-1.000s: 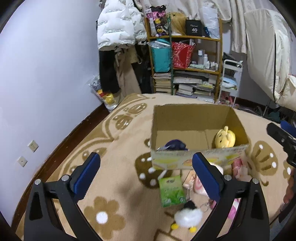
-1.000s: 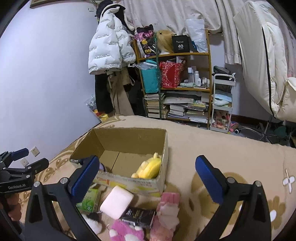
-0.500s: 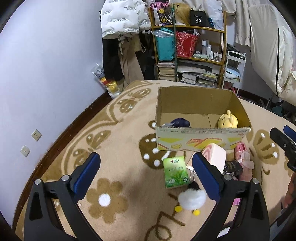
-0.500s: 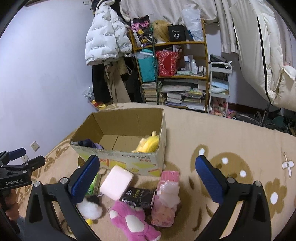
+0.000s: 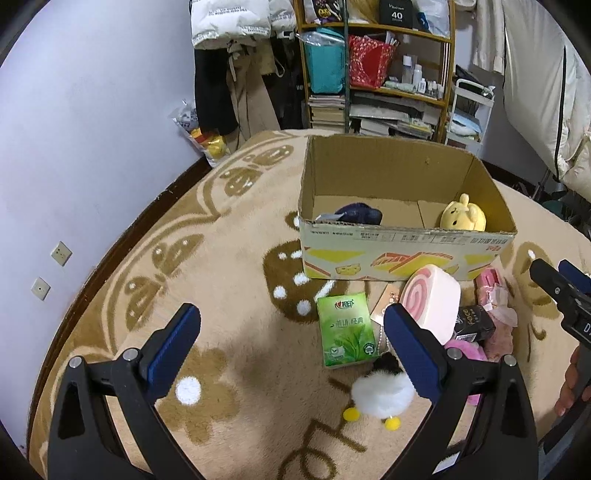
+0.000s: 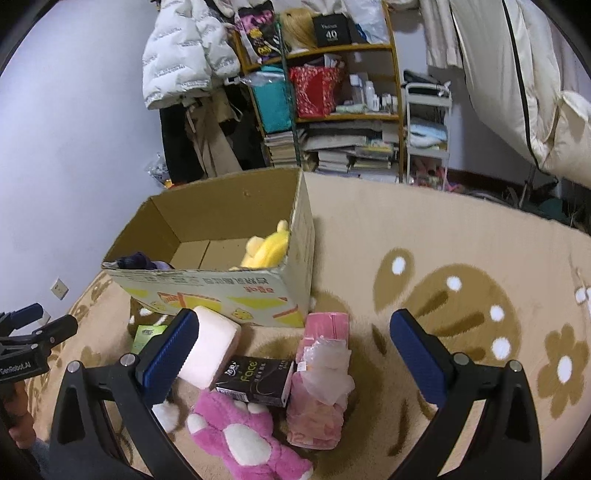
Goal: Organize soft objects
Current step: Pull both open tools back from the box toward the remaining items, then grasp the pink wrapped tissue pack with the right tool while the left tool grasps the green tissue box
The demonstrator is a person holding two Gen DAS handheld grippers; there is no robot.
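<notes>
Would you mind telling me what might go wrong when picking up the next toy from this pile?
The black pack lies on the pink plush, so lifting the plush may tip it off. The right claw may also catch the pink wrapped bundle lying close beside.

1. Ahead of your right gripper, just beyond its left finger, a black pack (image 6: pixel 255 380) reads "face" in pale letters. From your left gripper the same pack sits past the right finger, and the word is only partly legible.
2. Far ahead of both grippers, on the top shelf, a black box (image 6: pixel 331 31) carries the number "40" in white, with smaller script above it too fine to read.
3. At the left edge of your right gripper's view, the other gripper's body (image 6: pixel 23 365) bears "GenRobot.AI".
4. Ahead of your left gripper, between its fingers, the green pack (image 5: pixel 346 329) and the cardboard box's front (image 5: pixel 406 254) show Chinese print that you cannot make out.
</notes>
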